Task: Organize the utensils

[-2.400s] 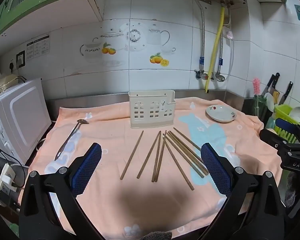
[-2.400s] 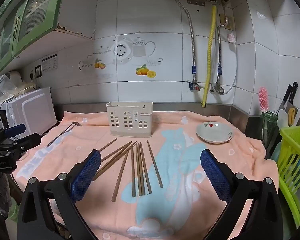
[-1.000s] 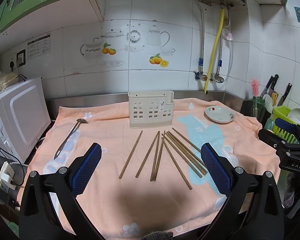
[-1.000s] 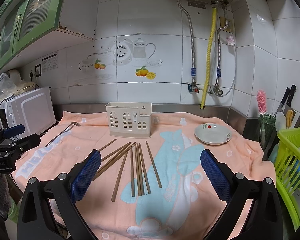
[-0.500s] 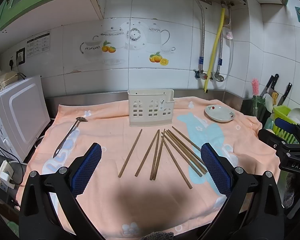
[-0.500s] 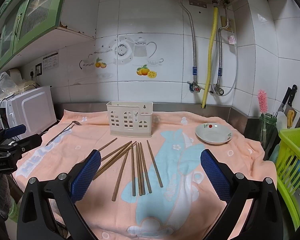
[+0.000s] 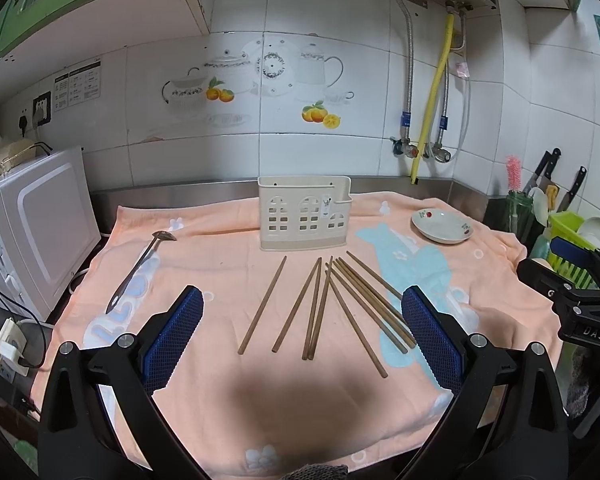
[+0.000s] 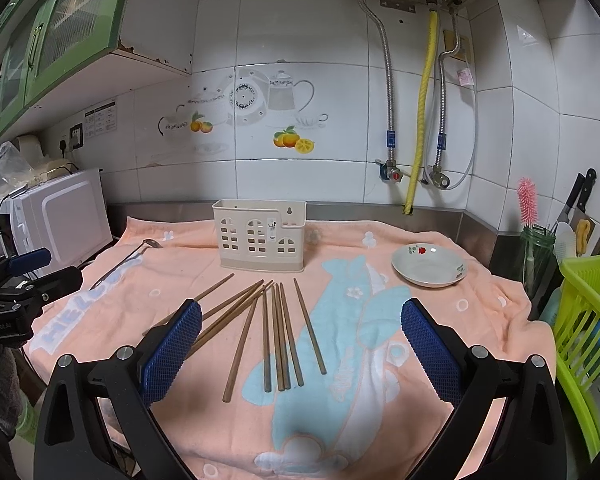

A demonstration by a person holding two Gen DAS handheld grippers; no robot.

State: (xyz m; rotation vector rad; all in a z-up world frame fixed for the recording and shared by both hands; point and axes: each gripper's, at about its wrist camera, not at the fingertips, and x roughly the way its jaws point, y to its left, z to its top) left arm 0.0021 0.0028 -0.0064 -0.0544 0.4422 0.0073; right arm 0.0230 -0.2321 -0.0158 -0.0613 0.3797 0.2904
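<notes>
Both your left gripper and right gripper hang wide open, empty; take one outlying chopstick (not the bunch) mid-shaft; carry it to the caddy.

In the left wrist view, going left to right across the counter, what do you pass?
Microwave → metal spoon → cream utensil holder → small white dish → green dish rack. The chopsticks lie fanned in front of the holder.
</notes>
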